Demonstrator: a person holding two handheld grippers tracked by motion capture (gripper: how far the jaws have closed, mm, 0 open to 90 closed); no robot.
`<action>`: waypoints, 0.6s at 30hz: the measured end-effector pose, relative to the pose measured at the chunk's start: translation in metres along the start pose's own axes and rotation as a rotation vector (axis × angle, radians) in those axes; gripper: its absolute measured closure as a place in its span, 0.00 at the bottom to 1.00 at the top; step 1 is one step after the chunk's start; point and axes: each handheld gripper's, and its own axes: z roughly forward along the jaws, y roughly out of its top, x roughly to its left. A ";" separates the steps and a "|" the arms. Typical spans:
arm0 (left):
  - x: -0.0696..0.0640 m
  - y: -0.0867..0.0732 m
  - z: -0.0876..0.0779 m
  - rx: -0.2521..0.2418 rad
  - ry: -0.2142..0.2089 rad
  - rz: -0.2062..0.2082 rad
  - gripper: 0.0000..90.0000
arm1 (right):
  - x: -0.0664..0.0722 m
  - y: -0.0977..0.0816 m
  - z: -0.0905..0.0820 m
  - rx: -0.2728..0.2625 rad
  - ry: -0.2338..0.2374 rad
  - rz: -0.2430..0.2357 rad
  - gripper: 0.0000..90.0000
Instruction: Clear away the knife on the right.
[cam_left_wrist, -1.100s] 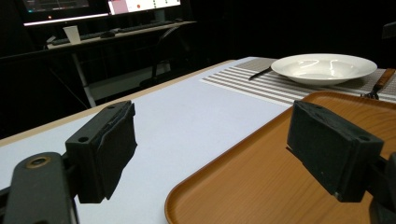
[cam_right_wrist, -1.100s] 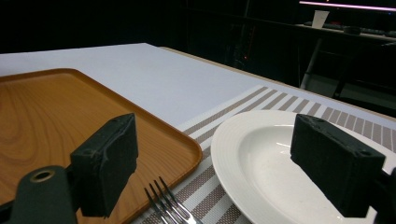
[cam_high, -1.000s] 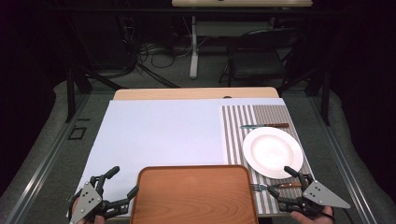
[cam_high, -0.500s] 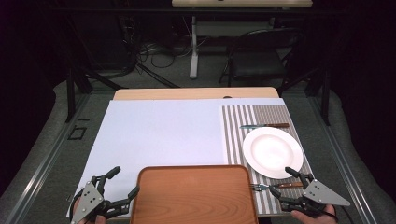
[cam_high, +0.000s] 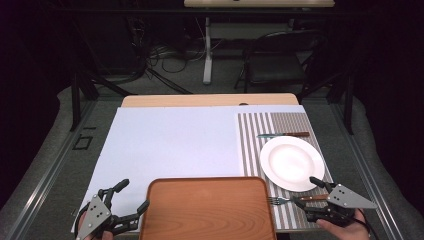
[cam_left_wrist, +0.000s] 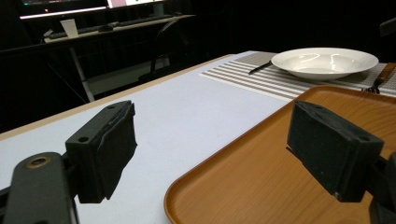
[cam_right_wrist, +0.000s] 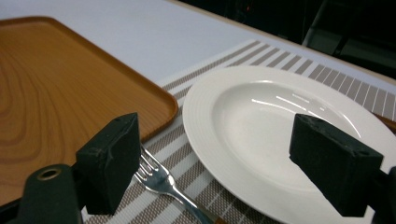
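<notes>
A brown wooden tray (cam_high: 207, 207) lies at the near edge of the white sheet (cam_high: 175, 145). My left gripper (cam_high: 134, 194) stands open at the tray's near left corner, and the corner of the tray (cam_left_wrist: 261, 177) sits between its jaws, untouched. A white plate (cam_high: 292, 162) rests on the striped placemat (cam_high: 270, 125), with a knife (cam_high: 285, 135) beyond it and a fork (cam_high: 287, 200) in front of it. My right gripper (cam_high: 306, 191) is open above the fork's handle. Seen from this gripper, the fork's tines (cam_right_wrist: 156, 177) lie by the left jaw, and the plate's rim (cam_right_wrist: 280, 126) lies between the jaws.
The wooden table edge (cam_high: 210, 100) shows beyond the sheet. Behind it are a dark chair (cam_high: 275, 65), a white stand leg (cam_high: 207, 50) and cables on the floor. Metal rails (cam_high: 45, 175) run along both sides of the table.
</notes>
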 end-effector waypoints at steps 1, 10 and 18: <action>0.000 0.000 0.000 0.000 0.000 0.001 0.17 | -0.004 0.002 0.000 0.044 0.017 -0.003 0.19; -0.001 0.000 0.001 0.006 -0.002 -0.003 0.17 | -0.021 0.012 0.006 0.210 0.084 -0.015 0.23; -0.001 0.000 0.001 0.008 -0.009 0.001 0.17 | -0.039 0.021 0.008 0.318 0.125 -0.043 0.30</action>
